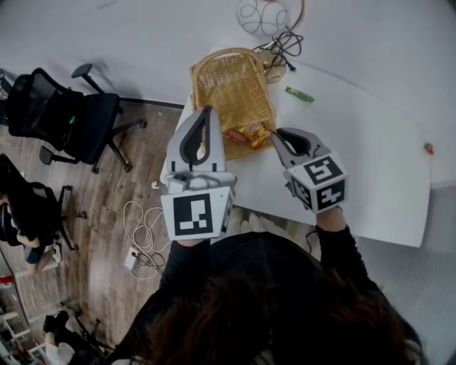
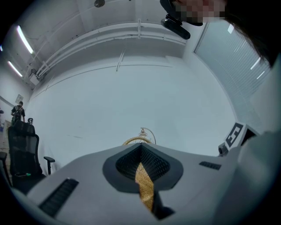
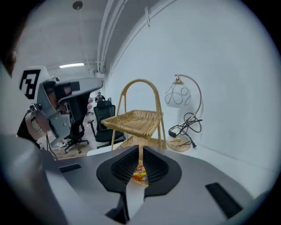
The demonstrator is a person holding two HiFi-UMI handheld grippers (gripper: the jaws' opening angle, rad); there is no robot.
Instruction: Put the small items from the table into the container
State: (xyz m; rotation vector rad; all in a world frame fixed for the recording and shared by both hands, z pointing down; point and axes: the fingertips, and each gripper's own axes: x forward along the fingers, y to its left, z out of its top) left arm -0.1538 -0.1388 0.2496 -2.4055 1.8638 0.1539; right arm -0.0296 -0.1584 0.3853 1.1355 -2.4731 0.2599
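1. The left gripper (image 1: 207,112) hangs about level over the left rim of the wicker basket (image 1: 229,78). Its jaws are pressed together at the tips. A strip of weave shows in the slit behind the tips, probably only seen through it rather than nipped.
2. The right gripper (image 1: 273,135) tilts down toward the basket's lower tier from the near right. Its jaws are all but pressed together, with a thin slit between them and nothing in it.
3. The basket has 2 tiers under an arched handle and stands at the far left of the white table (image 1: 370,164). Orange and yellow snack packets (image 1: 246,132) lie in the lower tier.
4. 1 green packet (image 1: 299,94) lies on the table to the right of the basket, apart from it. 1 small reddish item (image 1: 428,148) sits at the table's right edge, well apart.
5. A wire lamp (image 1: 265,18) and a black cable (image 1: 285,46) stand just behind the basket.
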